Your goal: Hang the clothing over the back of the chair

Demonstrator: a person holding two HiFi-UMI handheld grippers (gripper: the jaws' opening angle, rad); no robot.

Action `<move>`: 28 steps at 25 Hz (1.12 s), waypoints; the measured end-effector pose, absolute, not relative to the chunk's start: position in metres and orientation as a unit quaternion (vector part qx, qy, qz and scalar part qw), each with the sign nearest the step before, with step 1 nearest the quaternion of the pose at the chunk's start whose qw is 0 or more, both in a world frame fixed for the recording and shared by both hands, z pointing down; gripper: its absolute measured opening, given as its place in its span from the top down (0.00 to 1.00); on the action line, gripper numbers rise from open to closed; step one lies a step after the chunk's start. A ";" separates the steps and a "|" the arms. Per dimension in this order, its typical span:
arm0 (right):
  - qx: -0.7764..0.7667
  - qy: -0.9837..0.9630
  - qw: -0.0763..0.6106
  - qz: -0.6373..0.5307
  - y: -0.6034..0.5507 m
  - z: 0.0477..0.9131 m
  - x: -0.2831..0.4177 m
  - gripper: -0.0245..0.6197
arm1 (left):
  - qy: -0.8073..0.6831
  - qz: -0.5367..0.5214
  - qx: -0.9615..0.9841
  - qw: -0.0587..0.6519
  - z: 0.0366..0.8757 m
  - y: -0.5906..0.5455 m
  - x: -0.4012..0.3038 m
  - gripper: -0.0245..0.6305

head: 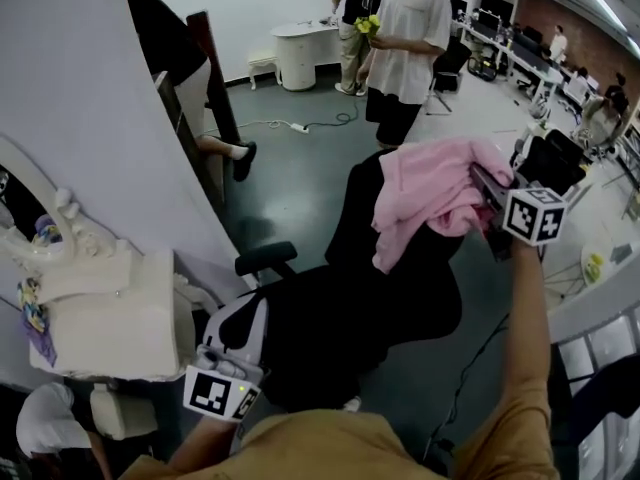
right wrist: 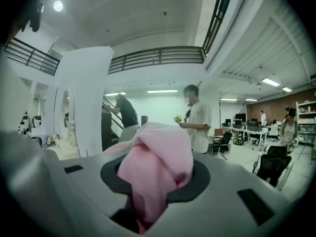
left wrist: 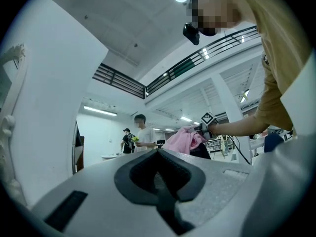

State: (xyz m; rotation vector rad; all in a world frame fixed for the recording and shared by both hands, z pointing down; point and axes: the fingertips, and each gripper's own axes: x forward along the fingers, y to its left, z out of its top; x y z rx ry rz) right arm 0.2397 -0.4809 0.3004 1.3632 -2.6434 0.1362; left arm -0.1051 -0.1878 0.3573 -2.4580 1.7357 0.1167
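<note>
Clothing (head: 430, 193) at chair (head: 350, 308) back's top edge; open floor (head: 300, 188) beyond.

Head view high above the chair (head: 350, 308), facing steeply down, left gripper view low beside the chair, tilted slightly up, right gripper view close behind the pink clothing (right wrist: 153, 167) at the chair's back, all three share the white-shirted person (head: 410, 38) beyond the chair.

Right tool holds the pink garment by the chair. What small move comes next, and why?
Probably carry the right tool a little across the chair back and lower it, so the pink garment drapes over the top edge. The cloth is clamped in a bunch at the back's upper corner, not yet released.
</note>
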 end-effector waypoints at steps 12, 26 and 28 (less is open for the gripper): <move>0.469 -0.870 0.142 0.048 -0.496 0.342 0.237 0.73 | 0.572 0.025 -0.818 0.061 0.362 -0.197 -0.097 0.96; 0.499 -0.852 0.134 0.083 -0.499 0.351 0.252 0.60 | 0.567 0.032 -0.821 0.059 0.362 -0.197 -0.096 0.96; 0.506 -0.850 0.123 0.086 -0.499 0.347 0.254 0.55 | 0.567 0.034 -0.821 0.059 0.362 -0.196 -0.096 0.96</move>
